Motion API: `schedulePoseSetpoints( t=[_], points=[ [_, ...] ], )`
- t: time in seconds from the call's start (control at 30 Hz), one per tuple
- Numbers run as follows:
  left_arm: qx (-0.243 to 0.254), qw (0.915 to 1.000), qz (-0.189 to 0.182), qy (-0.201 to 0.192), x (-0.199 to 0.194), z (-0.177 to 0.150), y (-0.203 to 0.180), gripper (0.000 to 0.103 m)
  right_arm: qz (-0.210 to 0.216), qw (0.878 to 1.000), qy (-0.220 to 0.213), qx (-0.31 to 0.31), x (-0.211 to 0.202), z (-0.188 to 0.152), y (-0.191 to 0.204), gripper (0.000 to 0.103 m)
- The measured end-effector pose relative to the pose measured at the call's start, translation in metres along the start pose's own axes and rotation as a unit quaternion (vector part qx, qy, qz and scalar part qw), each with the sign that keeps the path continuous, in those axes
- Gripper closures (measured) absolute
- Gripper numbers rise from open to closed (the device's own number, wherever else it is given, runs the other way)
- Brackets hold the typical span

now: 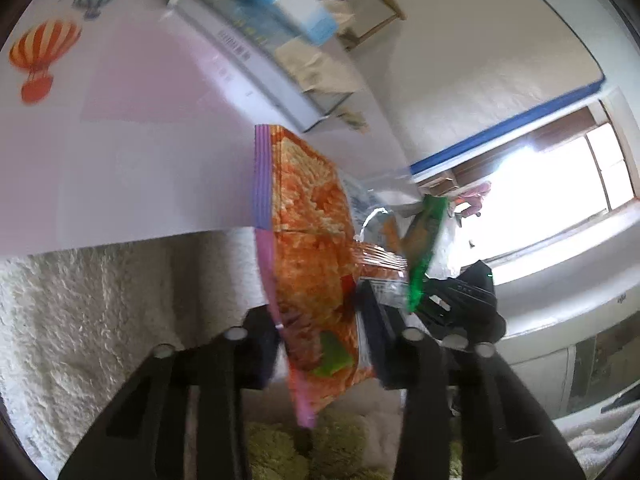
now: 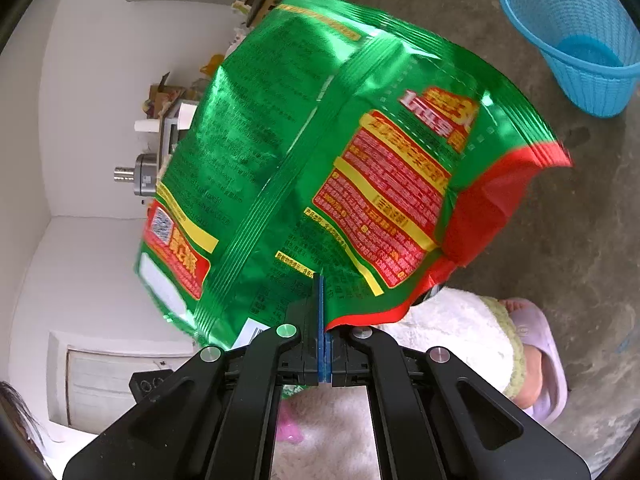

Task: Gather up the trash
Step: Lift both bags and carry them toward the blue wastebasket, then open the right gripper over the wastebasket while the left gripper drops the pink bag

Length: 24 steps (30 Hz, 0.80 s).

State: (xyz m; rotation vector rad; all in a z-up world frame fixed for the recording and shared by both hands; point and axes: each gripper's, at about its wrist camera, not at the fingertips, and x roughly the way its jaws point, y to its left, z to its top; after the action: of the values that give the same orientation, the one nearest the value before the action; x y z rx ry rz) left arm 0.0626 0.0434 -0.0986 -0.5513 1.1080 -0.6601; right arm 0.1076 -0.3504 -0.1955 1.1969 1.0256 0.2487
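In the left wrist view my left gripper (image 1: pixel 320 320) is shut on an orange noodle wrapper (image 1: pixel 312 232) with a purple edge, held up in the air. Beyond it my right gripper (image 1: pixel 460 300) shows, with a green wrapper (image 1: pixel 424 240) hanging edge-on. In the right wrist view my right gripper (image 2: pixel 322 308) is shut on that green foil snack bag (image 2: pixel 312 152), pinching its lower edge; the bag fills the middle of the view. A blue plastic basket (image 2: pixel 576 40) stands on the concrete floor at the upper right, apart from the bag.
A table with a pale cloth (image 1: pixel 140 140) carries a grey box (image 1: pixel 260 60), a blue-and-white carton (image 1: pixel 288 4) and crumpled paper. A person's fleece-clad leg and lilac slipper (image 2: pixel 536 352) are below the right gripper. A bright window (image 1: pixel 560 184) is at right.
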Motion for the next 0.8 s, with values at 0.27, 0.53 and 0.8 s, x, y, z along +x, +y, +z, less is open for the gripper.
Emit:
schedulePoseSetpoints(
  t=[0.27,0.53,0.8],
  points=[
    [0.099,0.9946,-0.020,-0.026,-0.019,0.002,-0.061,0.095,0.023,0.997,-0.068,0.022,-0.053,0.005,-0.015,0.103],
    [0.197,0.9791,-0.050,-0.002,0.012,0.017,-0.136,0.097,0.022,0.985,-0.159,0.057,-0.118,0.018,-0.046,0.103],
    [0.332,0.9425,-0.034,0.019,0.075,0.013,-0.212,0.097,-0.004,0.967,-0.203,0.154,-0.135,0.065,-0.112,0.103]
  ],
)
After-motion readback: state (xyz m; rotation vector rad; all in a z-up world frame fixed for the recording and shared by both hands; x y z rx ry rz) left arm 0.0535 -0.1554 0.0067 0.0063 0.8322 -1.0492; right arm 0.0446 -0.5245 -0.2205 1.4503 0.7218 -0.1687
